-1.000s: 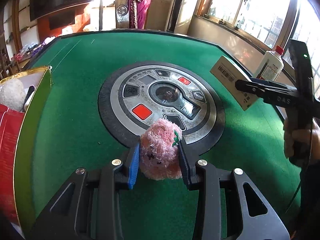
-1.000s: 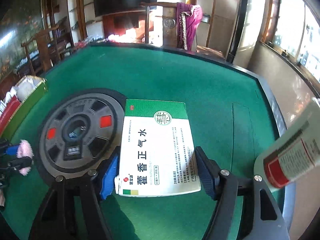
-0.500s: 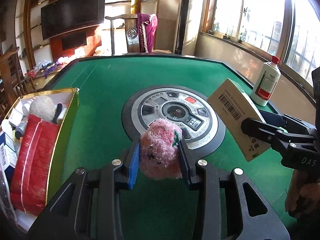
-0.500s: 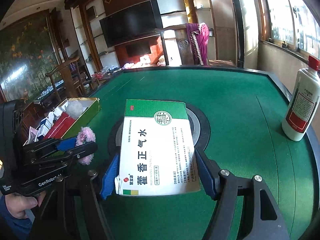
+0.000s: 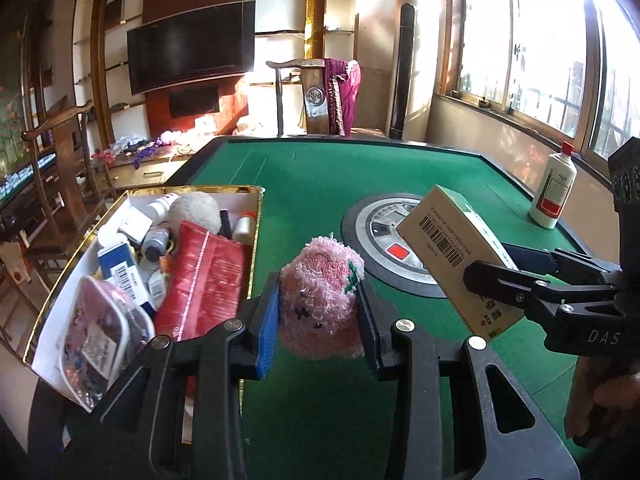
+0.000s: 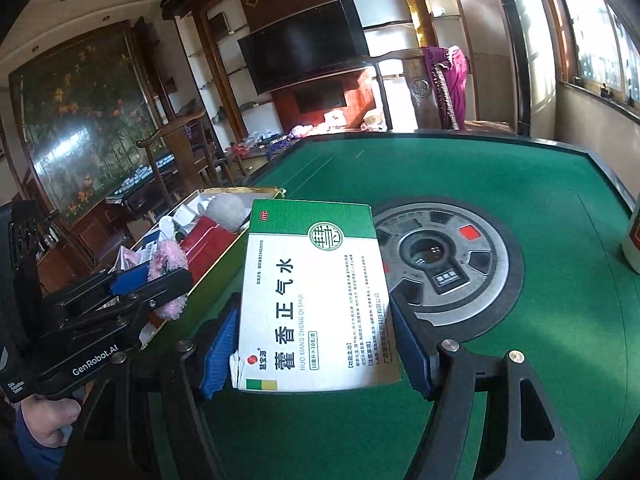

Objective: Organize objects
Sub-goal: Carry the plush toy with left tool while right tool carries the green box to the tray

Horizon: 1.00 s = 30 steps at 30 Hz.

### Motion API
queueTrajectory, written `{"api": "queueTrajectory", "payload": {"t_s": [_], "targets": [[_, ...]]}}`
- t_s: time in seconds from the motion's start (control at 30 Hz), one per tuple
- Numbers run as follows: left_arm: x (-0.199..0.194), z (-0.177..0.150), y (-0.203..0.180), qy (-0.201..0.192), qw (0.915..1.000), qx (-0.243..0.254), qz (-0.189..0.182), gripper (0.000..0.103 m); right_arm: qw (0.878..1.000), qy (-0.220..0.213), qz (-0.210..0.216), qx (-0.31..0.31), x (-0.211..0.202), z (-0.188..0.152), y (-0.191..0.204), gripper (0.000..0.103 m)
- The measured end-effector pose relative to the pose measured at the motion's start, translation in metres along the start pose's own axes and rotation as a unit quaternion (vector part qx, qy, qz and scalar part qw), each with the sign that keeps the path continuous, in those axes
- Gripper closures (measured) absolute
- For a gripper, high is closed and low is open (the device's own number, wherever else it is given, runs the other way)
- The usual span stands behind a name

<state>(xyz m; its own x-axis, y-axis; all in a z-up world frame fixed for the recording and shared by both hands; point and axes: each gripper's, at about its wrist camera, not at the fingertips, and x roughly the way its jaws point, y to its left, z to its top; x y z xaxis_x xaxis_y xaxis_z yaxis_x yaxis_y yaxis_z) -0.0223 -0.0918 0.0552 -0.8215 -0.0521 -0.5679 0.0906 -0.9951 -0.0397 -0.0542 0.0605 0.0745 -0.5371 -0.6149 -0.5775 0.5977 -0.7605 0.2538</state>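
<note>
1. Left gripper (image 5: pixel 318 312) fingers pinch a pink toy (image 5: pixel 320 300) above the green surface (image 5: pixel 360 184), just right of the crowded box (image 5: pixel 256 240).
2. Right gripper (image 6: pixel 316 344) fingers clamp a carton (image 6: pixel 316 300), held right of the toy.
3. A bottle (image 5: pixel 554 188) stands far right; a round panel (image 6: pixel 472 268) sits mid-surface.

White bottle (image 6: pixel 632 240) cut off at the right edge — box's (image 5: pixel 80 308) lower contents hidden behind the tool.
</note>
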Motion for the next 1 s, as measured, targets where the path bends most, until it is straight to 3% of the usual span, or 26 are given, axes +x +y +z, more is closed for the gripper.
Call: {"api": "queueTrajectory", "payload": {"t_s": [0.4,0.67,1.0], "targets": [[-0.027,-0.011,0.071,-0.014,0.9978,-0.049,0.044,0.068,0.998,0.024,0.036,-0.051,0.037,0.015,0.078,0.032],[-0.024,-0.009,0.138,0.001,0.9935,-0.082,0.08,0.067,0.994,0.051,0.029,-0.087,0.086,0.047,0.115,0.032],[0.001,0.002,0.178,0.023,0.9922,-0.101,0.069,0.067,0.99,0.071,0.016,-0.121,0.145,0.077,0.152,0.032]]}}
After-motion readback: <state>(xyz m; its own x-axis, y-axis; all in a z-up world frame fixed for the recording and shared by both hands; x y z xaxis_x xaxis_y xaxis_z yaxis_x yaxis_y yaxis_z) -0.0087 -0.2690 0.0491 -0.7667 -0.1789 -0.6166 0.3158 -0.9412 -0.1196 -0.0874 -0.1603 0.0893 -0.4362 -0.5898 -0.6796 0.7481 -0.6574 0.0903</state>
